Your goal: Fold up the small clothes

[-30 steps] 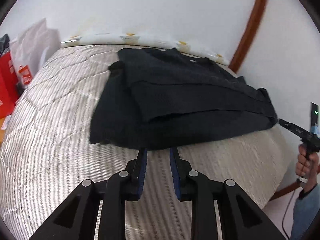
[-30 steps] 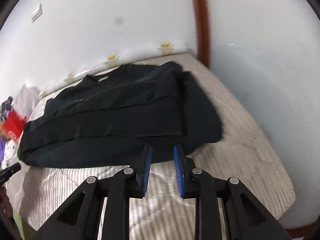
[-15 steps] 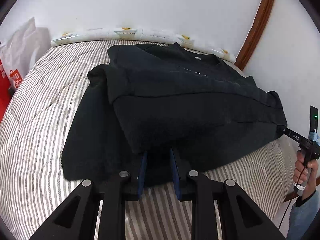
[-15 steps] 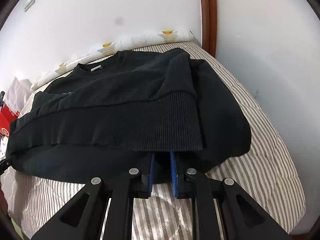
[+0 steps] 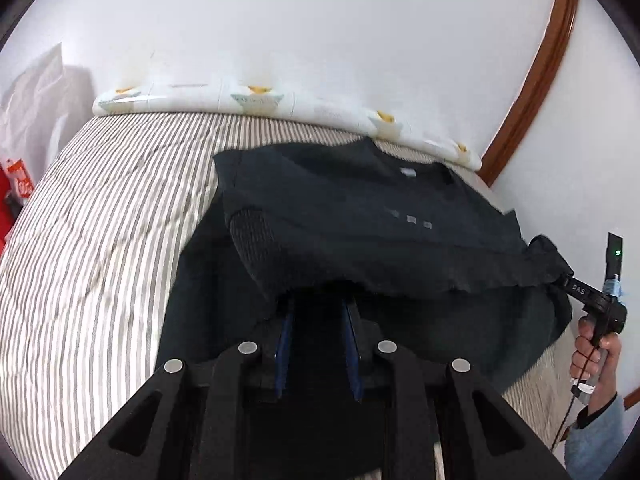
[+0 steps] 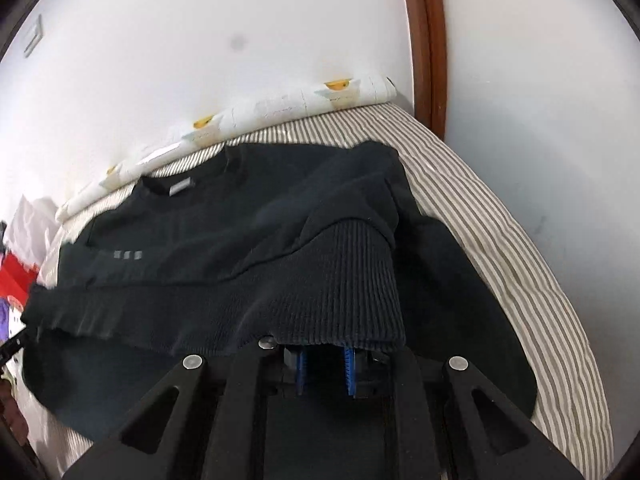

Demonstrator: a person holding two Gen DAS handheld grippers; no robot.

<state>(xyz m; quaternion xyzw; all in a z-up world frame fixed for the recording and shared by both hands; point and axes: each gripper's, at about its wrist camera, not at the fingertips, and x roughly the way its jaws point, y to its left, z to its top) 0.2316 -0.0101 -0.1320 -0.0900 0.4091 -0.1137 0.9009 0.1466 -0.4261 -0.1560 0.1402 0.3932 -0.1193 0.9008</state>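
Observation:
A black sweater (image 5: 360, 220) (image 6: 240, 248) lies on the striped bed (image 5: 100, 220), its ribbed hem folded up toward the collar. My left gripper (image 5: 318, 300) has its tips hidden under that hem, with dark cloth between the narrowly spaced jaws; whether they pinch it does not show. In its own view my right gripper (image 6: 324, 344) is shut on the ribbed hem, which drapes over its tips. The left wrist view shows the right gripper (image 5: 560, 280) with the hem corner bunched at its tip. The hem stretches raised between the two grippers.
A white patterned roll (image 5: 260, 98) lies along the wall at the bed's far edge. White and red bags (image 5: 16, 184) stand off the bed's left side. A wooden door frame (image 5: 532, 80) rises at the far right corner. A person's hand (image 5: 596, 356) grips the right handle.
Both grippers moved forward from the bare striped cover into the sweater's near edge. The right jaws narrowed. The hem has risen over both sets of tips and moved toward the collar.

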